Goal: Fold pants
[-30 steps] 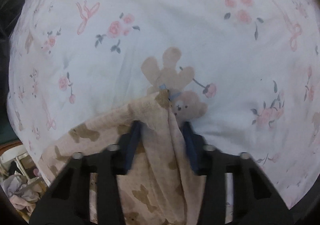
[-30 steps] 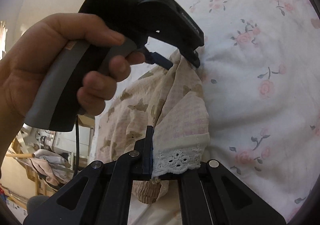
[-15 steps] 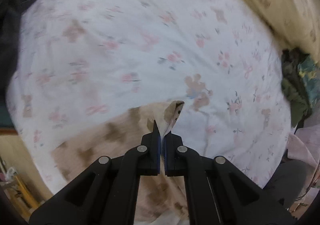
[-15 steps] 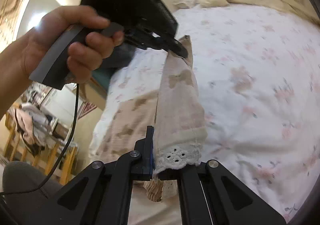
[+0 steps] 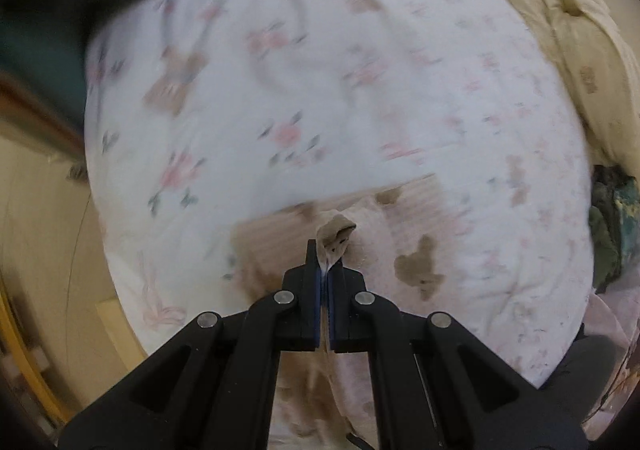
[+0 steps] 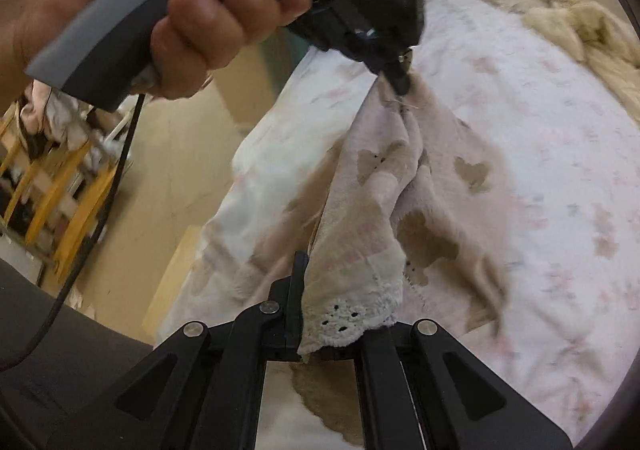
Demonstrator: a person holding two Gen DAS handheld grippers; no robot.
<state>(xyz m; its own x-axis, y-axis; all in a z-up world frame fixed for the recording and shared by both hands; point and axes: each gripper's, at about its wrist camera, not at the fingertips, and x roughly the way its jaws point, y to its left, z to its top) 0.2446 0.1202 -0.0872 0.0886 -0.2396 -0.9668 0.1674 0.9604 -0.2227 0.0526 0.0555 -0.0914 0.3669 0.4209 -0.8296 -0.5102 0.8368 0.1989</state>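
The pants are pale pink-beige with brown bear prints and a white lace hem. They hang between my two grippers above the flowered bedspread. My left gripper is shut on a pinched corner of the pants; in the right wrist view it is held in a hand at the upper middle. My right gripper is shut on the lace hem end. The lower part of the pants lies on the bed.
The white bedspread with pink flowers fills most of both views. A cream quilt is bunched at the far right. Dark green fabric lies at the bed's right edge. A wooden rack with clothes stands on the floor to the left.
The left gripper closed on the pants corner a second ago. Both grippers have since lifted and swung, so the pants hang higher and spread wider over the bed.
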